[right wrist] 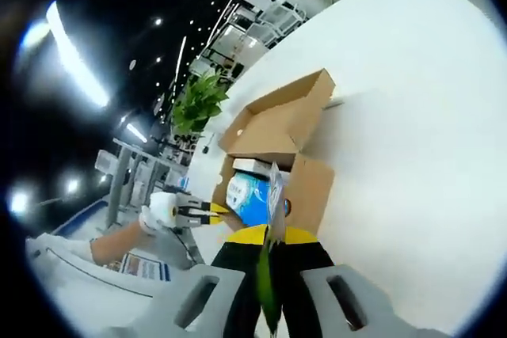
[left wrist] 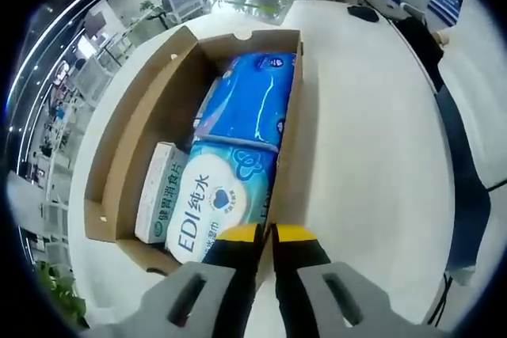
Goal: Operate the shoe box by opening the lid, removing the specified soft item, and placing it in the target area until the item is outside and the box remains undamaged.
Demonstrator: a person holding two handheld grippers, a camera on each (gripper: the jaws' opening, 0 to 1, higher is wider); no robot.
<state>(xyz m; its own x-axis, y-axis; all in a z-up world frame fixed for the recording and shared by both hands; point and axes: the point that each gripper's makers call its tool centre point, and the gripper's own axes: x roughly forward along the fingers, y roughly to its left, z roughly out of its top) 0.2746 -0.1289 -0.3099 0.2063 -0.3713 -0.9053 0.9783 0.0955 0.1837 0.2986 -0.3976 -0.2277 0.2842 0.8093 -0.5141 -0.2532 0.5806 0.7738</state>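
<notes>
Shoe box (left wrist: 150,128) open on white table (left wrist: 372,132), centre-left of left gripper view; lid flap folded out toward frame left. Blue soft pack (left wrist: 253,100) fills box's upper half. Teal-white wipes pack (left wrist: 218,199) lower, small white carton (left wrist: 158,191) beside it. Left gripper (left wrist: 265,235) at bottom, jaws nearly together at box's near wall. Right gripper (right wrist: 268,237) at bottom centre of right gripper view, jaws clamped on thin green-edged sheet (right wrist: 273,195); box (right wrist: 277,128) mid-frame.

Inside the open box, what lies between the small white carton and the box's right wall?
Left gripper view: the EDI wipes pack, with a blue pack lying behind it.
</notes>
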